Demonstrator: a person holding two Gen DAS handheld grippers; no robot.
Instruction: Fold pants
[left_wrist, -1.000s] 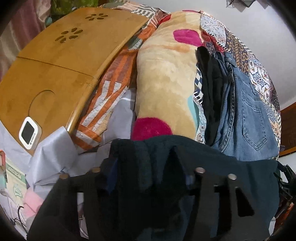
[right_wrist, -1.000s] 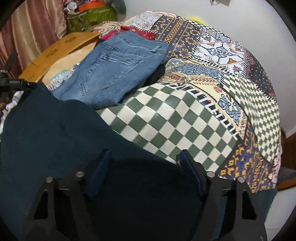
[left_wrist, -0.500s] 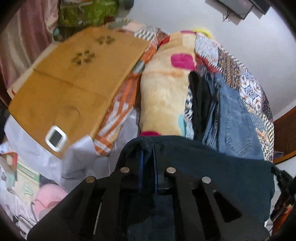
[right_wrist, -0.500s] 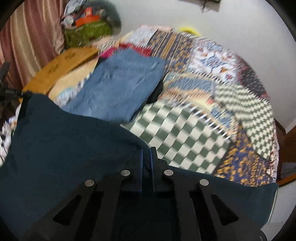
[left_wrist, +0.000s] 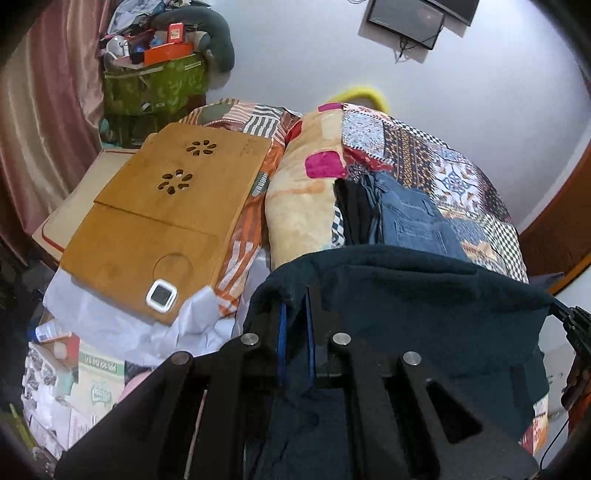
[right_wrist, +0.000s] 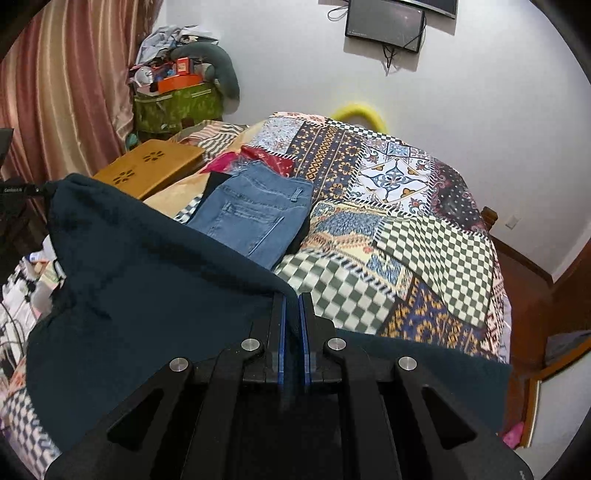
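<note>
Dark teal pants (left_wrist: 424, 295) hang stretched between my two grippers above the near edge of the bed. My left gripper (left_wrist: 295, 295) is shut on one top corner of the cloth. My right gripper (right_wrist: 291, 299) is shut on the other corner of the same pants (right_wrist: 147, 280). The cloth drapes down over both grippers and hides what lies below it. The right gripper shows at the right edge of the left wrist view (left_wrist: 576, 325).
Folded blue jeans (right_wrist: 251, 214) lie on dark clothes on the patchwork bedspread (right_wrist: 406, 221). A beige pillow (left_wrist: 303, 206) and a wooden lap desk (left_wrist: 166, 214) with a small white device (left_wrist: 161, 295) lie left. Clutter stands by the curtain (right_wrist: 66, 92).
Both grippers went from open around the pants' edge to shut on it, then lifted the cloth up, so more of the wall and room shows.
</note>
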